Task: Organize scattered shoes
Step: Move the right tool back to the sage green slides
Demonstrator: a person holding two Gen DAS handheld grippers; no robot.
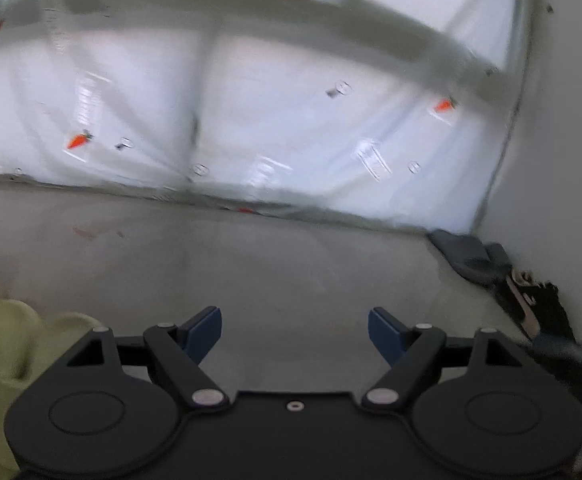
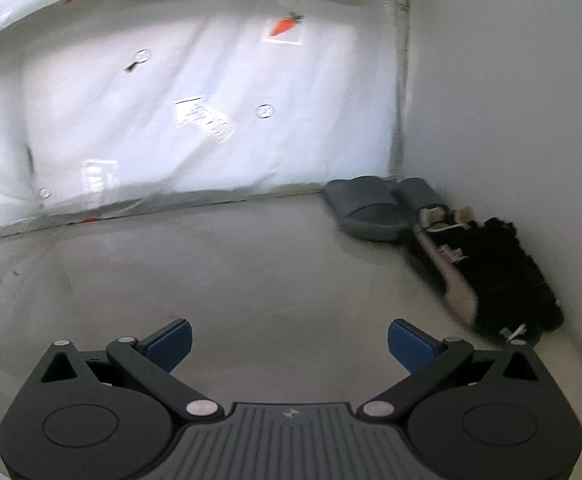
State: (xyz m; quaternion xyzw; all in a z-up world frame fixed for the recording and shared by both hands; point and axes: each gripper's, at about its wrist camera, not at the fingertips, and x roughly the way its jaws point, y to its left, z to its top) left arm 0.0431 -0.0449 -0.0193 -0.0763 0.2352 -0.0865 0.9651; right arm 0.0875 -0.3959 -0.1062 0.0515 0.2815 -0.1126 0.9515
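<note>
Shoes — grey slides [image 2: 375,208], black fuzzy pair [image 2: 503,276] — line the wall [image 2: 511,100].

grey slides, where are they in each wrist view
Left wrist view: the grey slides lie at the right edge, in the corner where the carrot-print plastic sheet meets the white wall.
Right wrist view: the grey slides sit right of centre, in the same corner, beyond the open right gripper.
Shared landmark: the black shoes along the wall, just nearer the camera than the slides.
</note>
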